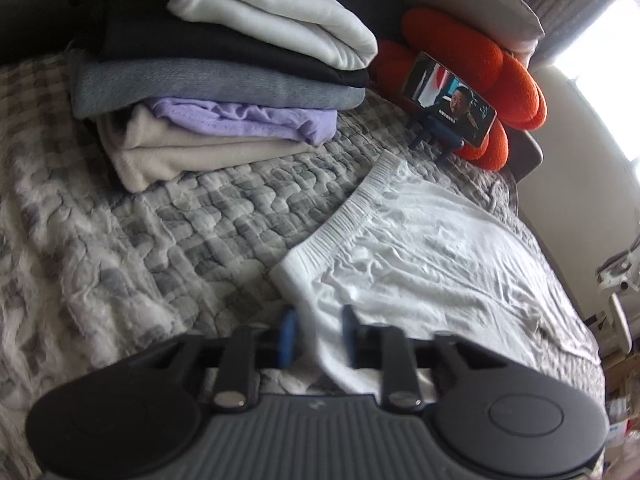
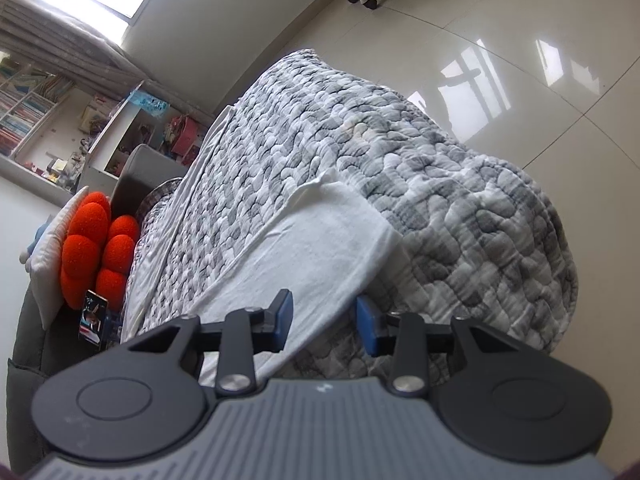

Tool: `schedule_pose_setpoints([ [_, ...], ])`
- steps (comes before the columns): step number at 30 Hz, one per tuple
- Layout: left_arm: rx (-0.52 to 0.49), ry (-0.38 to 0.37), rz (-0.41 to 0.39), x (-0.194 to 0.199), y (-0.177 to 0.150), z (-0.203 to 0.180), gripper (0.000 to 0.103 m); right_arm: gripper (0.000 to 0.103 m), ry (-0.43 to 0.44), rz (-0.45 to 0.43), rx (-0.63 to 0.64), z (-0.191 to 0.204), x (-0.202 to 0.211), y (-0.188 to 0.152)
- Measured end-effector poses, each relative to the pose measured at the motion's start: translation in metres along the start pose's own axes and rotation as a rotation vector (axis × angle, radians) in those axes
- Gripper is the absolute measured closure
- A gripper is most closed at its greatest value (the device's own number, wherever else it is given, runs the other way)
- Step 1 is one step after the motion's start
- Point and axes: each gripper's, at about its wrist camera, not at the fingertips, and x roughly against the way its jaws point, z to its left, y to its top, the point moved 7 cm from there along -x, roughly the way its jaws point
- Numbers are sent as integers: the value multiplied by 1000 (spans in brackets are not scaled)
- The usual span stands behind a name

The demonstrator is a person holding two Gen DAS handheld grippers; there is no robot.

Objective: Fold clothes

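Right now I am working on the white garment (image 1: 420, 248), which is lying spread and wrinkled on the quilted bed (image 1: 192, 216), its ribbed waistband toward the stack of folded clothes (image 1: 224, 76) that is sitting well apart at the far side. My left tongs (image 1: 318, 336) are standing narrowly parted around the near edge of the cloth; fabric is lying between the blue pads, but I cannot tell whether they are pinching it. My right tongs (image 2: 324, 326) are standing about half open over the other end, where the white garment (image 2: 320, 240) is draping toward the edge of the bed (image 2: 440, 184); cloth is lying between those pads too, and they are not pressing on it. I judge I am taking hold for the first fold. Next, both tongs need a firm bite on matching edges before lifting, so the layers are carried over evenly instead of bunching.
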Motion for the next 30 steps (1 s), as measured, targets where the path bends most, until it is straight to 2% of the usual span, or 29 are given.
schedule_pose_setpoints([
  [4, 9, 8, -6, -3, -1, 2, 94, 81, -32, -11, -1, -3, 1, -2],
  [6, 20, 7, -13, -3, -1, 3, 96, 84, -33, -20, -28, -5, 1, -3],
  [15, 44, 14, -18, -1, 1, 9, 101, 85, -67, -48, -95, -10, 7, 5],
  [20, 42, 15, -27, 0, 0, 10, 101, 85, -110, -60, -78, -6, 5, 9],
  [21, 40, 17, -29, 0, 0, 10, 101, 88, -122, -60, -67, -5, 4, 8],
  [22, 40, 19, -31, 0, 0, 10, 101, 98, -137, -64, -54, -3, 4, 7],
  [23, 40, 21, -32, 0, 0, 9, 101, 100, -153, -69, -41, -1, 4, 6],
  [27, 43, 27, -32, 1, 1, 9, 102, 100, -189, -103, -13, 6, 5, 5],
  [30, 47, 20, -45, 6, 6, 7, 102, 100, -184, -137, 8, 17, 8, 8],
])
